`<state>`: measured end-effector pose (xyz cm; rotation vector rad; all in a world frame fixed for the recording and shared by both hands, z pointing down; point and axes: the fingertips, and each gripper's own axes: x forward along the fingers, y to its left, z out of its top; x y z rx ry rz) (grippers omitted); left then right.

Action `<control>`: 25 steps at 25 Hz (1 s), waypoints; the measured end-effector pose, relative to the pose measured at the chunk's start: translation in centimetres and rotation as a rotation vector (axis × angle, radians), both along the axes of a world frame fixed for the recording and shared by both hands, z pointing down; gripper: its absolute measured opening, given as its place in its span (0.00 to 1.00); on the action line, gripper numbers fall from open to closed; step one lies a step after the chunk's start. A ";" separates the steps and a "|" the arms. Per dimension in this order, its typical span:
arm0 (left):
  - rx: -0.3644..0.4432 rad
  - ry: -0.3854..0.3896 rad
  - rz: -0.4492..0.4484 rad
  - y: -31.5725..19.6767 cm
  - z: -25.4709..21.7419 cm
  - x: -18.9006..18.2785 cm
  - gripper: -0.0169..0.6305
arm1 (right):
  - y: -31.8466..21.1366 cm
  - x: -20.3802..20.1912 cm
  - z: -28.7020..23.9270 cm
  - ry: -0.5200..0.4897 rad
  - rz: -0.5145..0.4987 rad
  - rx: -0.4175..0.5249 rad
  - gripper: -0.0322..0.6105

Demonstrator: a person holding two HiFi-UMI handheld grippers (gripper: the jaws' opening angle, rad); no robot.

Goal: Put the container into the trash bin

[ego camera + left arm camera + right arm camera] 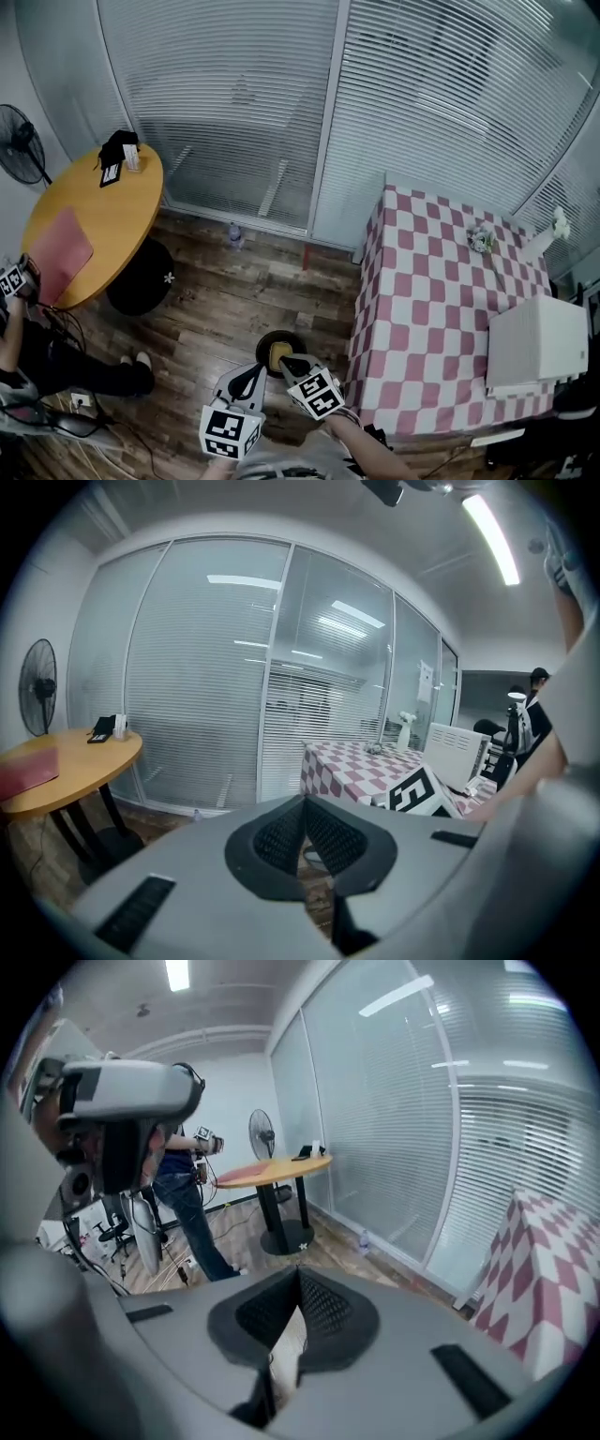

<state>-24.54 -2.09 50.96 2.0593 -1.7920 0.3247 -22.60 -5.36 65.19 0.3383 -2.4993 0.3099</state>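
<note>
Black fingers (323, 1312) of right gripper (298, 1283) pressed together, gripping nothing plainly; left gripper (305, 808) likewise closed, empty. Tan container (279, 354) seemingly down inside dark trash bin (262, 347) on wooden floor (216, 309). Probably light, thin-walled, crushable: best pinched gently at rim

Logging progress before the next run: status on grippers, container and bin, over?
Left gripper shut, right gripper shut, both look empty. Tan container appears to sit inside the bin. Nothing in the way.
</note>
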 end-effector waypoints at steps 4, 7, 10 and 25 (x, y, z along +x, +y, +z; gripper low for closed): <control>0.012 -0.018 -0.011 -0.1 -0.3 -0.3 0.03 | 0.1 -0.9 -4.9 -0.099 0.025 0.064 0.04; 0.029 -0.023 -0.019 -0.4 -0.6 -0.3 0.03 | 0.2 -1.1 -8.3 -0.160 0.039 0.122 0.04; 0.054 -0.030 -0.021 -0.8 -1.5 -0.4 0.03 | 0.3 -1.3 -11.7 -0.229 0.055 0.159 0.04; 0.164 -0.096 -0.017 -1.5 -5.5 0.3 0.03 | 0.1 0.7 -20.3 -0.311 0.113 0.316 0.04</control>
